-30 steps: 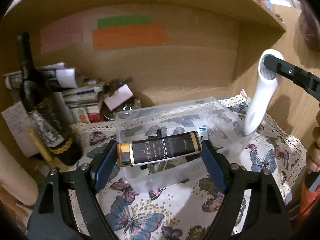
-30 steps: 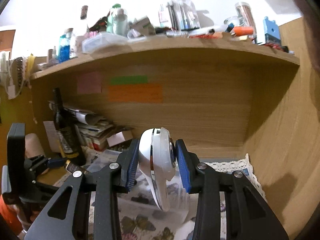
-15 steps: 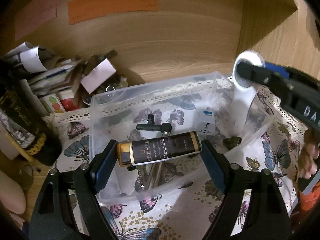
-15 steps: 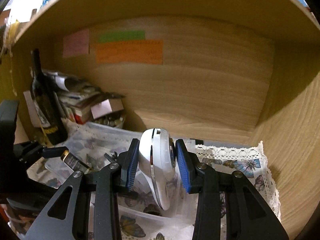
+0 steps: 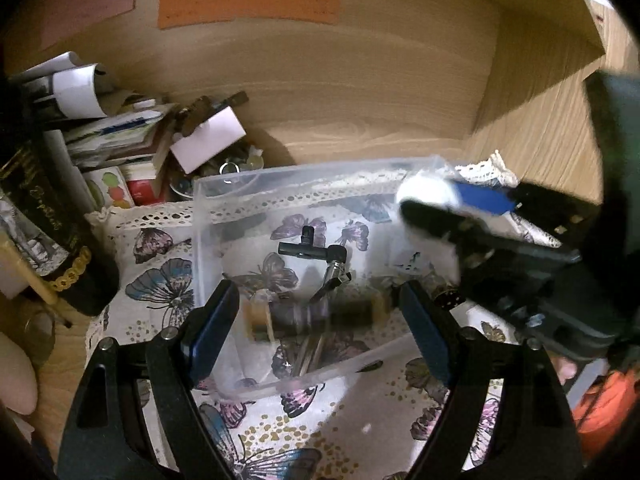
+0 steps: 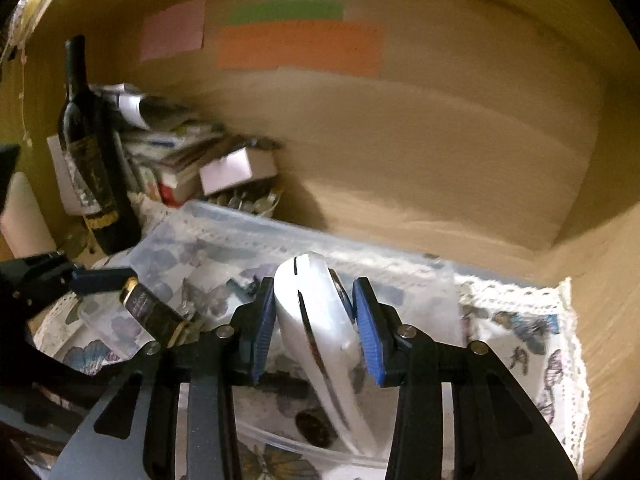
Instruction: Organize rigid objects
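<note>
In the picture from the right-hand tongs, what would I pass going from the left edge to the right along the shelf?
Dark wine bottle → stack of papers and booklets → small white box → clear plastic bin with the white device over it → lace-edged butterfly cloth → wooden side wall.

— Count of containers? 1 clear plastic bin (image 5: 280, 184) on 1 butterfly-print cloth (image 5: 160, 288).

— Inside the bin? 1 black metal fitting (image 5: 316, 252), plus 1 dark tube with gold ends (image 5: 316, 314), blurred, between 1 pair of tongs. Also 1 white handheld device (image 6: 320, 320), between the other pair. So 2 pairs of tongs: left tongs (image 5: 316, 320), right tongs (image 6: 316, 320).

— Bottles? 1 dark wine bottle (image 6: 92, 152), upright at the left.

— Paper slips on the back panel? 3: 1 pink note (image 6: 172, 28), 1 green strip (image 6: 286, 10), 1 orange strip (image 6: 300, 48).

— Stack beside the bottle? Papers and small boxes, too jumbled to count.
</note>
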{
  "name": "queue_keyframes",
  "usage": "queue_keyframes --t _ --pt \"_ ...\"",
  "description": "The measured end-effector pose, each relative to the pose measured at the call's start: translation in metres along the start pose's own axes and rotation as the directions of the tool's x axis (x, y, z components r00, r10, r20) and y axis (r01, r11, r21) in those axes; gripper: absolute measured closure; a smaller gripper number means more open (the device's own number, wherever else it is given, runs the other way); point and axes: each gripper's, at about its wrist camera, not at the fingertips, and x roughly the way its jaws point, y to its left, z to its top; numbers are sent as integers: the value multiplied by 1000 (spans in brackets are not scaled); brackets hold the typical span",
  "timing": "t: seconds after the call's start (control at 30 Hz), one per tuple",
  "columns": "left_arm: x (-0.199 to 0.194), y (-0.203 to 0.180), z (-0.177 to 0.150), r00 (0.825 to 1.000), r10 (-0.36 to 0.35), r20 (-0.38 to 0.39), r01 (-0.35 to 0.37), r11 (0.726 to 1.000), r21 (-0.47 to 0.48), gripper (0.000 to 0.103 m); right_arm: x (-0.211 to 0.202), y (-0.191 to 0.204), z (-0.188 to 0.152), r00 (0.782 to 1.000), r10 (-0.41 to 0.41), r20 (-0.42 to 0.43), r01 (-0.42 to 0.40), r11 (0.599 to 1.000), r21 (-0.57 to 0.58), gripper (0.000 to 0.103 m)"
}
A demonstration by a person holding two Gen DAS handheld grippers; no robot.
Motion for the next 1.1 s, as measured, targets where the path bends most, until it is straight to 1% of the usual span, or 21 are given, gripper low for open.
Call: queue_keyframes --t 0.13,0.2,0.3,0.4,0.5,0.57,0.7,0.77,0.83,0.9,0.93,0.97,1.0,1.1 --pt "-13 5 0 1000 -12 21 13 1000 -21 20 5 0 -4 999 32 -40 -31 999 16 62" --pt "-20 7 0 999 -12 33 12 1000 -25 20 2 -2 -4 998 41 -39 -40 999 28 61" --pt "-34 6 0 998 -13 62 15 1000 -24 19 -14 -3 -2 999 44 -2 -44 998 38 60" --pt "-51 6 2 995 -4 104 6 1000 -18 19 -37 -5 3 998 33 52 -36 999 39 55" --pt "-71 5 2 988 -3 155 5 1000 -14 14 -63 -7 5 994 38 106 -43 998 46 52" --pt "-85 3 2 981 2 192 0 1000 -9 14 -80 -7 4 989 35 144 -42 998 51 49" --pt "-114 -4 -2 965 6 262 -7 1000 0 12 -120 -5 -2 974 26 224 -38 998 48 39" --pt "-131 -11 -6 954 8 300 -9 1000 3 10 -136 -5 -5 965 29 261 -42 998 45 31" --pt "-144 -16 -11 941 14 339 -17 1000 6 2 -155 -3 -11 952 21 307 -38 998 49 19" --pt "-157 -22 -17 927 23 374 -30 999 12 1 -170 -2 -16 938 -5 347 -15 998 55 13" --pt "-162 -24 -20 921 27 388 -36 999 15 1 -178 -1 -19 930 -24 367 3 998 58 6" --pt "-166 -25 -22 918 29 396 -39 999 17 1 -184 1 -22 922 -33 385 12 998 57 2" --pt "-170 -28 -25 914 32 403 -42 999 17 1 -191 3 -25 915 -38 402 17 998 57 0" --pt "-182 -33 -32 903 43 428 -58 998 21 1 -205 9 -32 904 -43 426 23 998 52 0"
